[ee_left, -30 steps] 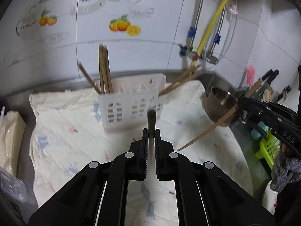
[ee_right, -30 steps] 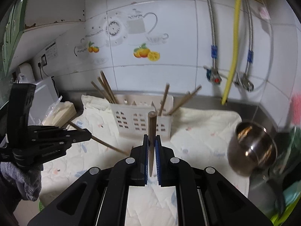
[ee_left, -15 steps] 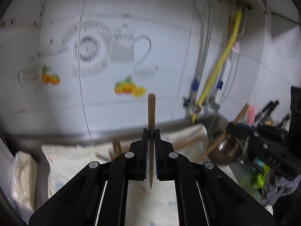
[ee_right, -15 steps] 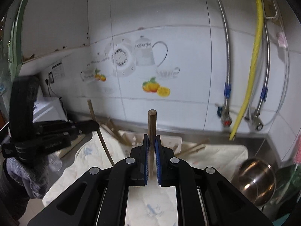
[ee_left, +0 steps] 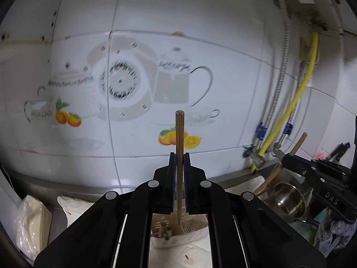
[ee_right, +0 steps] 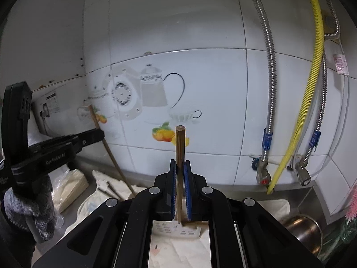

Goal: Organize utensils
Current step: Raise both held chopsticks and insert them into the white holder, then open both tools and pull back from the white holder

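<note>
The left hand-held gripper (ee_left: 179,156) is pinching a wooden chopstick (ee_left: 179,134) between its blue pads. The stick stands upright through the jaws: its blunt end rises above the fingertips against the tiled wall (ee_left: 156,33), and its thinner end hangs below, over the white utensil basket (ee_left: 178,234) seen in the gap between the gripper's arms. Several chopstick ends poke up in the basket's left compartment. The basket stands on a pale printed cloth (ee_left: 75,207) spread over the desk.

The right hand-held gripper (ee_right: 180,163) is likewise pressed onto a second chopstick (ee_right: 180,143), also upright, with its round top above the fingertips and its tip pointing down toward the same basket (ee_right: 178,230) below.

In the left view the right hand-held gripper shows at the right edge, its stick slanting up; below it sits a steel bowl (ee_left: 290,198). In the right view the left hand-held gripper appears at the left, gripped by a grey-gloved hand (ee_right: 29,210), its stick tilted, and a few more loose chopsticks (ee_right: 111,189) lie on the cloth just beside it.
</note>
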### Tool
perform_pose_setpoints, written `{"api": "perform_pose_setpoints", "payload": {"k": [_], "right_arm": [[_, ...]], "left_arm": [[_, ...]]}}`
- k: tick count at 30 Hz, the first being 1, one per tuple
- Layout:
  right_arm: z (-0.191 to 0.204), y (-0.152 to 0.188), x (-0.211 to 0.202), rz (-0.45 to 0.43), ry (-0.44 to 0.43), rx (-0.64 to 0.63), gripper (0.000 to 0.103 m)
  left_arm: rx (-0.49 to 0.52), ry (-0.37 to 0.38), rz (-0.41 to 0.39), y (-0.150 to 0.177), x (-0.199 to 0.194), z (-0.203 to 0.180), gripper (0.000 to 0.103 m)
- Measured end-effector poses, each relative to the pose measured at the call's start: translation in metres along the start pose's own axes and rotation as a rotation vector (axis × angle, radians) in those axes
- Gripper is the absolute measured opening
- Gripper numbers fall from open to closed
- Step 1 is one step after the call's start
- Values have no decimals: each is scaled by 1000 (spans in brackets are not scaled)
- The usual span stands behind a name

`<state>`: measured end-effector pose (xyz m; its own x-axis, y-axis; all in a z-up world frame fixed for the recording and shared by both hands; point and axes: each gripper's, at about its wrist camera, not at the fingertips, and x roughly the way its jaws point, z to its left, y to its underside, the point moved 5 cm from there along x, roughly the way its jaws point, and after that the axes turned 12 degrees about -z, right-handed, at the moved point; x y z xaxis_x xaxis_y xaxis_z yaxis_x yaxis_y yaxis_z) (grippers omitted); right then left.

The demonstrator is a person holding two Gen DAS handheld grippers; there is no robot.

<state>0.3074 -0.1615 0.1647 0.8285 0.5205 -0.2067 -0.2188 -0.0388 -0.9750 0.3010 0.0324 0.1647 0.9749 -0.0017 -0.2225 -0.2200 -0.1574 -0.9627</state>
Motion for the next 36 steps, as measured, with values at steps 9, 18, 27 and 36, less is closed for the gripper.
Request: {"api": "perform_pose_setpoints", "payload": {"k": [9, 18, 27, 36], "right_arm": [[-5, 32, 35, 57, 40, -27, 7], [-10, 57, 47, 111, 44, -15, 7], [-11, 62, 45, 105, 48, -11, 26], [-11, 62, 35, 95, 60, -17, 43]], "left_arm": [[-18, 2, 56, 26, 17, 13, 5], [0, -6, 105, 45, 23, 15, 6], [43, -31, 128, 54, 25, 14, 22], [63, -56, 111, 53, 12, 17, 52]]}}
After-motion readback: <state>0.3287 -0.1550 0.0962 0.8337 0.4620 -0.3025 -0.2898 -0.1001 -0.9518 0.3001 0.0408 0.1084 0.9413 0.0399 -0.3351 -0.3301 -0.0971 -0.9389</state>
